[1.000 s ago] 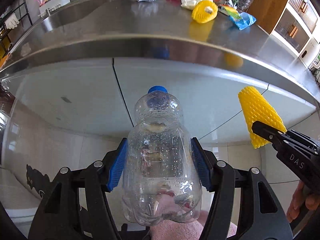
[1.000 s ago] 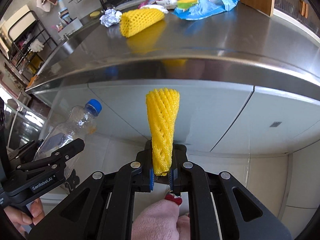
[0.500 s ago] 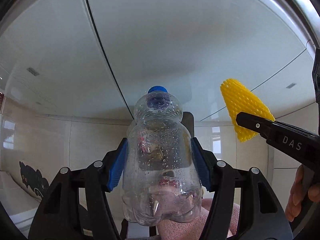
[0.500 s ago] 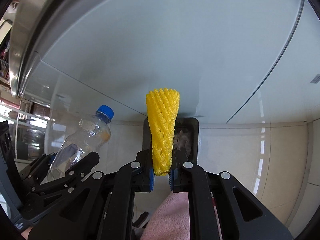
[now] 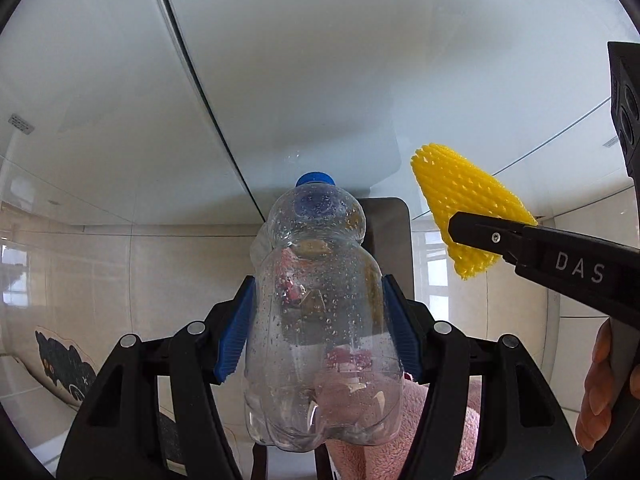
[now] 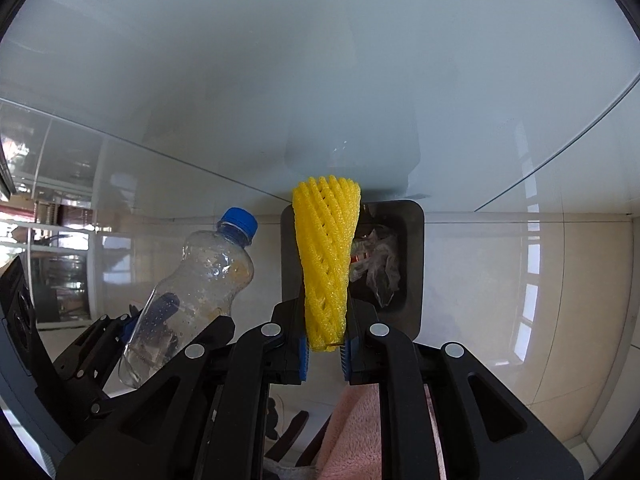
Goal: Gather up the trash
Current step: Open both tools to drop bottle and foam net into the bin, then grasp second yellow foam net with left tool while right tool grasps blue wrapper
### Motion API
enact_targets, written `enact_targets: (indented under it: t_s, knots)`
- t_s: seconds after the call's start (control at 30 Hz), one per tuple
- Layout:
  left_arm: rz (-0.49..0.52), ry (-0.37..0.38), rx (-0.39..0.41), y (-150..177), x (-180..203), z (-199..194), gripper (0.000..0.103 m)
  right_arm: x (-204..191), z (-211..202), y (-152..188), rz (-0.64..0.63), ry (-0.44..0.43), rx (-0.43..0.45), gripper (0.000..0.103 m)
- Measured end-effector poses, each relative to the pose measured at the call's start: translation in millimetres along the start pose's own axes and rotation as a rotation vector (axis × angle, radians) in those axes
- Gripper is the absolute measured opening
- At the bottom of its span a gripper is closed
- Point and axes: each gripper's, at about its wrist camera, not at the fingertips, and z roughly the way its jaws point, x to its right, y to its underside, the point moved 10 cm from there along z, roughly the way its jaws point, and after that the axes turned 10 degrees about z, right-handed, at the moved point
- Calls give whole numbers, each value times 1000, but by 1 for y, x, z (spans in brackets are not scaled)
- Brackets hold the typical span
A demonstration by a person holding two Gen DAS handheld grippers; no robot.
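Left wrist view: white glossy cabinet fronts (image 5: pixel 320 60) fill the field beyond the fingertips, with beige floor tiles (image 5: pixel 120 272) below them.

A dark, rectangular, open-topped waste bin (image 5: pixel 394 232) stands on the tiles straight ahead of both pairs of fingers. Right wrist view: crumpled pale rubbish (image 6: pixel 380 264) lies inside it, just right of the fingertips' line.

The left gripper (image 5: pixel 318 280) has its fingers spread wide around a clear, empty plastic bottle beaded with droplets (image 5: pixel 320 300). Both blue pads press the bottle's waist, the base lies back between the fingers, and the neck projects past the fingertips toward the bin.

The right gripper (image 6: pixel 325 304) pinches the lower end of a yellow foam mesh fruit sleeve (image 6: pixel 326 248). Its jaws have just been opening slightly, yet the sleeve remains between the narrow-set blue pads and stands out beyond the fingertips, overlapping the bin's left wall.

A pink fleecy cuff (image 6: pixel 352 432) shows behind the fingers. Part of a person's hand (image 5: pixel 604 380) grips the right tool's handle.

The bottle's blue screw cap (image 5: pixel 315 179) is its farthest point from the pads.
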Motion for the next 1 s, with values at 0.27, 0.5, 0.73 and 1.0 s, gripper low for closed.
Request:
enact_targets:
  t_s: [0.27,0.5,0.73,1.0]
  knots:
    - [-1,7,-5,-9,-2,1,60,-1,0,-3,38,-22,1,46]
    - [-6,3,10,-18,-2,-20,75,-6,-11,-8,53,-17,13,56]
    - [-14,-8,25,-30,-5,-56,76,-9,-39,-12,43,-13,25,56]
    - [-23,-31,74,-34,-5,-127,76,-20,-108,-10,18,-19,57,56]
